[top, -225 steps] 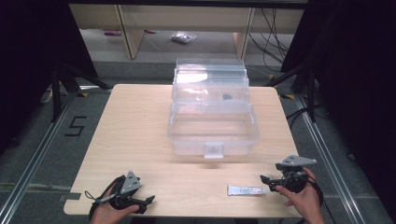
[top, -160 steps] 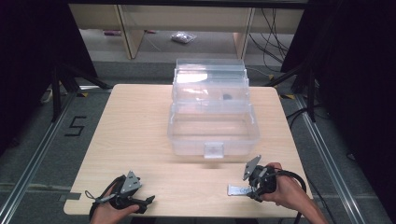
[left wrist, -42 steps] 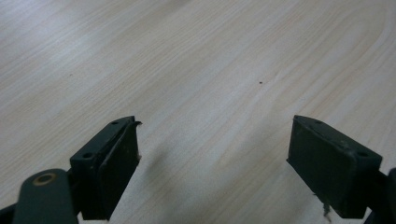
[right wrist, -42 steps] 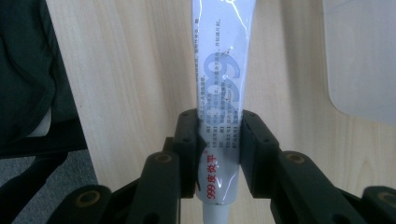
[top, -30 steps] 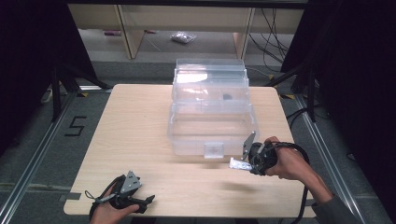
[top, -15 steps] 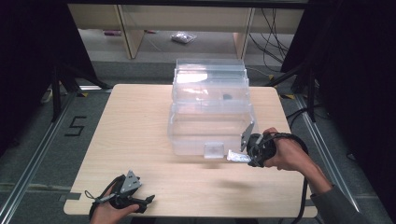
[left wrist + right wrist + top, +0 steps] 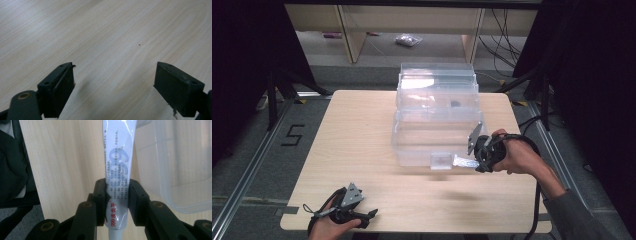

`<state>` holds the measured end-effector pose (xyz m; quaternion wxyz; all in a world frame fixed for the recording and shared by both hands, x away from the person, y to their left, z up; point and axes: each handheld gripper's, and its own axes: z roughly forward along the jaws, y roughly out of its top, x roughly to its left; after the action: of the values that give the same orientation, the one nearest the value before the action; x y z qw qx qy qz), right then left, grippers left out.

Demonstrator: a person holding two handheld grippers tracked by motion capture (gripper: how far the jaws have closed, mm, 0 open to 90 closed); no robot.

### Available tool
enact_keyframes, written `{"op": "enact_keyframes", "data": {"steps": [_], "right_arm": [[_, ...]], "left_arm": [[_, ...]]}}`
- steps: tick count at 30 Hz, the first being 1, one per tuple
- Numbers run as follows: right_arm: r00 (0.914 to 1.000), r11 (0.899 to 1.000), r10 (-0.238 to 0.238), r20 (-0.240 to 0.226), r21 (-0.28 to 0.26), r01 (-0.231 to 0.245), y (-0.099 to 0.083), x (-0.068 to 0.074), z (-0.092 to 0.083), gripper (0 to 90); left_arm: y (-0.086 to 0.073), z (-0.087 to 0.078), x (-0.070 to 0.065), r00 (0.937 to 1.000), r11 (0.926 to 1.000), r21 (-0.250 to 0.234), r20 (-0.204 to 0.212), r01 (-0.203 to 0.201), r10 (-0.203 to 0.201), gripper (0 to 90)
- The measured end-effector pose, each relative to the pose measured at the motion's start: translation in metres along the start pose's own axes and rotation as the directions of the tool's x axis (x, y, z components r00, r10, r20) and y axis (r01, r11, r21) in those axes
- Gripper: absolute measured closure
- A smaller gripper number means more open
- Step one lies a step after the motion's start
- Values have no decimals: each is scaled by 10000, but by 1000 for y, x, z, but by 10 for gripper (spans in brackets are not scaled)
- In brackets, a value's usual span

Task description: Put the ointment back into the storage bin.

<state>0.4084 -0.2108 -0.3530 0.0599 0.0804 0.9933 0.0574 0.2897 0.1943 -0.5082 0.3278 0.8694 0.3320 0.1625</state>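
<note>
A white tube of ointment (image 7: 117,170) with blue and red print is held in the air by my right gripper (image 7: 117,195), whose jaws are shut on its lower half. In the high view that right gripper (image 7: 477,161) hovers at the front right corner of a clear plastic box (image 7: 434,125), with the tube (image 7: 463,162) pointing left beside the box's front latch (image 7: 441,161). The box's lid stands open at the back. My left gripper (image 7: 364,216) rests near the table's front left edge, and its fingers (image 7: 58,87) are spread wide over bare wood.
The light wooden table (image 7: 357,130) has bare room left of the box and along its front. A cable trails from the right gripper off the table's right side. Shelving and cables stand on the floor beyond the far edge.
My right gripper took hold of the tube lying near the front edge, lifted it and carried it up to the box's front right corner. The left gripper has stayed put.
</note>
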Motion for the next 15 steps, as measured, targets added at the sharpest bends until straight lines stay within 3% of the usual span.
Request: {"op": "enact_keyframes", "data": {"steps": [2,4,5,9,12,15], "right_arm": [[9996,9994,299,-1,189,-299,3,-2,-5,708],[9999,9999,132,23,111,-132,4,-5,-5,708],[9990,9987,452,69,212,-453,5,-5,-7,708],[9998,9996,182,57,197,-183,10,-16,-10,708],[9996,9990,276,87,337,-279,13,-19,-12,708],[9999,9993,-10,166,385,4,18,-27,-13,708]], "left_arm": [[0,0,0,10000,10000,10,0,1,-1,159],[0,0,0,10000,10000,3,-2,8,-8,159],[0,0,0,10000,10000,4,3,3,-3,159],[0,0,0,10000,10000,7,14,14,-14,159],[0,1,-1,9999,9999,-58,18,101,-101,159],[0,1,-1,9999,9998,-115,11,170,-170,159]]}}
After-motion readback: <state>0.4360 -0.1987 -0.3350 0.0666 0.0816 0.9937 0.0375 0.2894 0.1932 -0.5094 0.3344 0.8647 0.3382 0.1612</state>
